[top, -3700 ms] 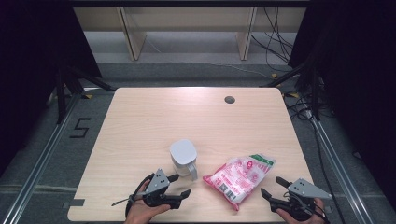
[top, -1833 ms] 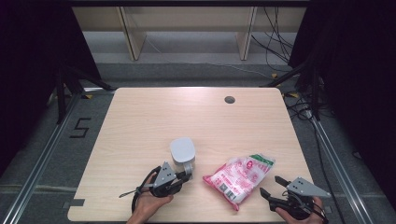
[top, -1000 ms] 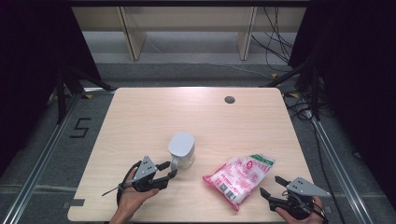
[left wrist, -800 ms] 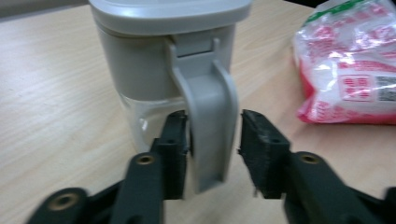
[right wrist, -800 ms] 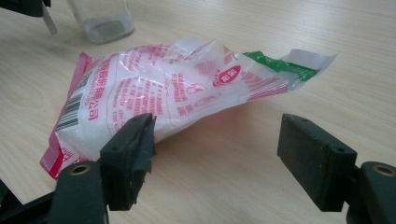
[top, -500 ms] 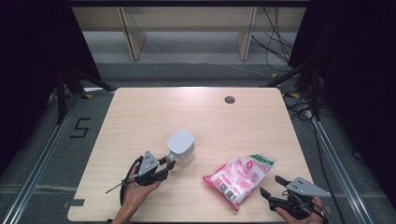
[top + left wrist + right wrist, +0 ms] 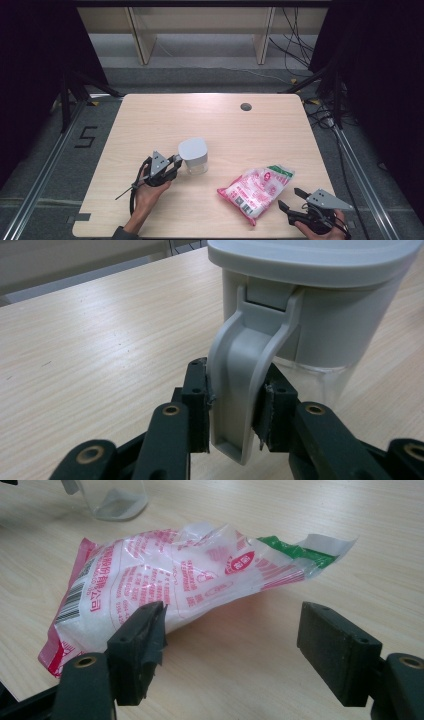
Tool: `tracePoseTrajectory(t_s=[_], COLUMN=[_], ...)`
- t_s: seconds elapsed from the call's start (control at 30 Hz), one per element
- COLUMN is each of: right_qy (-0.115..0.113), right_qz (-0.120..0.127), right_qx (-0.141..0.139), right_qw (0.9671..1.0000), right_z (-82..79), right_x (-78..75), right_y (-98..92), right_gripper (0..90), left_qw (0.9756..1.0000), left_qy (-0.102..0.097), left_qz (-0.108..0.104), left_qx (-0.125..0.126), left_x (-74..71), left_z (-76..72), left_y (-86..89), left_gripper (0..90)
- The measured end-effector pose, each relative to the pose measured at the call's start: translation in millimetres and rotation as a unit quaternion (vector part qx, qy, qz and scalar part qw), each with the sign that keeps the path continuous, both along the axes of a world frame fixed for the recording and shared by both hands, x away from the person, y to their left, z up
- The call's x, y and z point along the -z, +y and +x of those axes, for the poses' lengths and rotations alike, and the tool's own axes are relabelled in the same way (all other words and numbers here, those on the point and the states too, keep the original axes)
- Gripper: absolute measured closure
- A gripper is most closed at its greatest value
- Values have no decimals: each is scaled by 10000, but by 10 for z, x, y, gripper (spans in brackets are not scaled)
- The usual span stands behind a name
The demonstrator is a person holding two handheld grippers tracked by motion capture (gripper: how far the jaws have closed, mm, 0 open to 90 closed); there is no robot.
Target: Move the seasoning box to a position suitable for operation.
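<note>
A clear plastic jug (image 7: 193,155) with a grey lid (image 7: 310,260) stands at the table's front left. My left gripper (image 7: 176,162) (image 7: 235,415) has just been closing, and its pads now press on both sides of the jug's grey handle (image 7: 245,365). A pink and white bag (image 7: 257,187) (image 7: 165,580) of white grains lies flat at the front right. My right gripper (image 7: 288,198) (image 7: 235,630) rests open just in front of the bag, its left jaw next to the bag's edge and nothing between its pads.
The light wooden table (image 7: 225,125) has a round cable hole (image 7: 245,106) near its far edge. Beyond it stand a low shelf (image 7: 200,30) and loose cables (image 7: 300,35) on the floor. Dark frames flank both sides.
My left gripper moved forward and right to the jug, and its jaws closed on the handle. The right gripper and the bag stayed put.
</note>
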State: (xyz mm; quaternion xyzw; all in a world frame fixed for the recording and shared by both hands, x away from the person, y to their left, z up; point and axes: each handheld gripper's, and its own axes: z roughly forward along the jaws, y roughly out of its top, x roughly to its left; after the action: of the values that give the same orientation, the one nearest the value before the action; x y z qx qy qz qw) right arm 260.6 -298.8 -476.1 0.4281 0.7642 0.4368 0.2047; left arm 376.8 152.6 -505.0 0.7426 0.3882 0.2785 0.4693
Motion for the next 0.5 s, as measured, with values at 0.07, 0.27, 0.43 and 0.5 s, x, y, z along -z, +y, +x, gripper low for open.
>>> tracePoseTrajectory(t_s=[0.07, 0.27, 0.43, 0.5], right_qy=[7, 51, -9, 20], right_qz=[-11, 48, -79, 48], right_qx=[-7, 73, 23, 55], right_qw=[10000, 9999, 10000, 10000], right_z=[0, -9, 11, -1], right_x=[4, 10, 9, 3], right_y=[0, 25, 16, 27], right_gripper=[282, 282, 282, 282], left_qw=[9999, 9997, 9992, 9995], left_qy=[-58, -99, -79, -34], left_qz=[-79, -75, -359, -124], left_qx=[92, 187, 152, 276], left_x=[17, 22, 31, 17], left_z=[37, 56, 43, 35], left_y=[12, -23, -103, -97], left_gripper=[702, 703, 702, 702])
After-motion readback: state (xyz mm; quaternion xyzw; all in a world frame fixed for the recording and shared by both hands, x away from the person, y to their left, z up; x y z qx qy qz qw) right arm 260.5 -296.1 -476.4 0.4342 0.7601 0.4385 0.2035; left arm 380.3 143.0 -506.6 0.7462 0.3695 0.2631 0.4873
